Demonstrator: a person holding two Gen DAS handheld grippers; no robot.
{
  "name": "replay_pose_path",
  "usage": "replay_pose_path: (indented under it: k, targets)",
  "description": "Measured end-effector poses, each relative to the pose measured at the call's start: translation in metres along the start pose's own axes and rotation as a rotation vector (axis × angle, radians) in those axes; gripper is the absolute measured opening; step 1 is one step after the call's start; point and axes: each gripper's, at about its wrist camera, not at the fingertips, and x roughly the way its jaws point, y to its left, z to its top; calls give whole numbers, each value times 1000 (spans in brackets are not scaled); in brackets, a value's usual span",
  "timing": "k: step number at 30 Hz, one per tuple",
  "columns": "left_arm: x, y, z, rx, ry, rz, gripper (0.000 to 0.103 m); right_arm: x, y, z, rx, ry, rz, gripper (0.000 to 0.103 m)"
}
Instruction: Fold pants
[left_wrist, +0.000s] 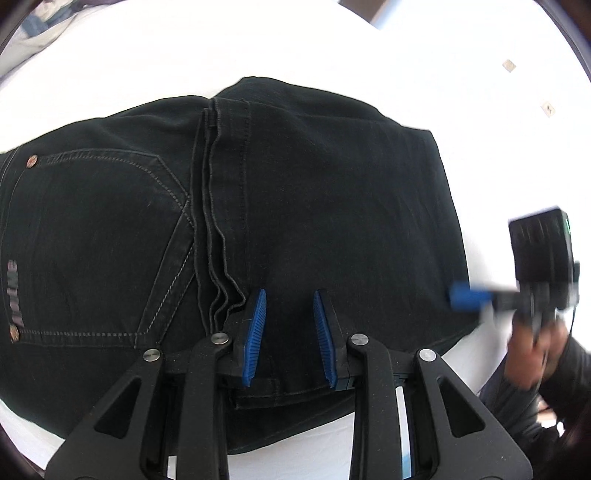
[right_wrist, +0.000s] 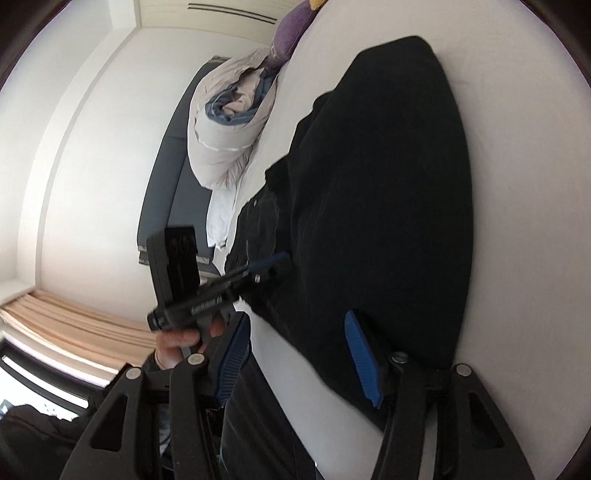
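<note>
pants (left_wrist: 314, 206): black jeans lying folded on the white bed (left_wrist: 110, 66), filling the middle of the left wrist view from 9 o'clock to 3 o'clock; the leg hems lie doubled over the seat.
back pocket (left_wrist: 92, 240): at 9 o'clock of that view, pale stitching, a copper rivet at its upper and lower corner.
leg hems (left_wrist: 218, 206): stacked edges running from 12 o'clock down toward 6 o'clock, just left of the left tool.
left tool (left_wrist: 290, 341): at 6 o'clock, pointing steeply down over the denim; blue pads a small way apart with no cloth pinched between them, so released; whether the tips touch the cloth cannot be told.
right tool (right_wrist: 295, 358): in its own view at 6 o'clock, blue pads wide apart, released; one pad over the jeans, the other over white sheet; nothing between them.
right hand (left_wrist: 535, 343): at 4 o'clock in the left view, blurred, gripping the right tool's handle beside the jeans' right edge.
left hand (right_wrist: 181, 343): at 8 o'clock in the right view, wrapped around the other tool's handle.
duvet (right_wrist: 229, 129): rolled bundle at 11 o'clock in the right view, at the head of the bed, apart from the jeans.
</note>
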Motion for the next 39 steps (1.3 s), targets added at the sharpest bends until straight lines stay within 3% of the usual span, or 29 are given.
replay_pose_path:
  k: [4, 7, 8, 11, 13, 17, 19, 22, 23, 26, 36, 37, 38, 39]
  targets:
    - [-40, 30, -17, -75, -97, 0, 26, 5, 25, -28, -74, 106, -68, 59]
    - [-77, 50, -39, -171, -221, 35, 26, -6, 44, -20, -118, 43, -19, 59]
    - [-90, 61, -49, -215, -260, 42, 31, -8, 49, -11, -121, 19, -4, 61]
    - [-134, 106, -85, -391, -425, 47, 84, -1, 60, 20, -132, -17, 16, 62]
    - [-165, 141, -104, -520, -542, 49, 87, 7, 65, 35, -136, -14, 58, 62]
    - [-187, 203, -145, -752, -647, -34, 88, 37, 46, 59, -15, -32, 95, 68]
    - [-184, 225, -155, -831, -645, -42, 88, 54, 15, 61, 110, -10, 56, 74]
    - [-168, 247, -156, -894, -611, -95, 88, 58, -11, 57, 198, -44, 31, 44]
    - [-162, 253, -157, -909, -606, -110, 88, 55, -15, 56, 218, -63, 57, 42]
    - [-138, 257, -149, -932, -590, -168, 88, 50, -22, 53, 265, -76, 112, 42]
    - [-109, 286, -133, -1060, -589, -314, 86, 51, -19, 54, 243, -65, 82, 42]
    - [-105, 289, -128, -1055, -581, -317, 84, 51, -19, 53, 242, -65, 82, 42]
    - [-105, 290, -126, -1052, -572, -309, 73, 51, -19, 53, 240, -65, 82, 42]
    - [-104, 291, -124, -1056, -558, -300, 56, 51, -19, 53, 239, -65, 81, 42]
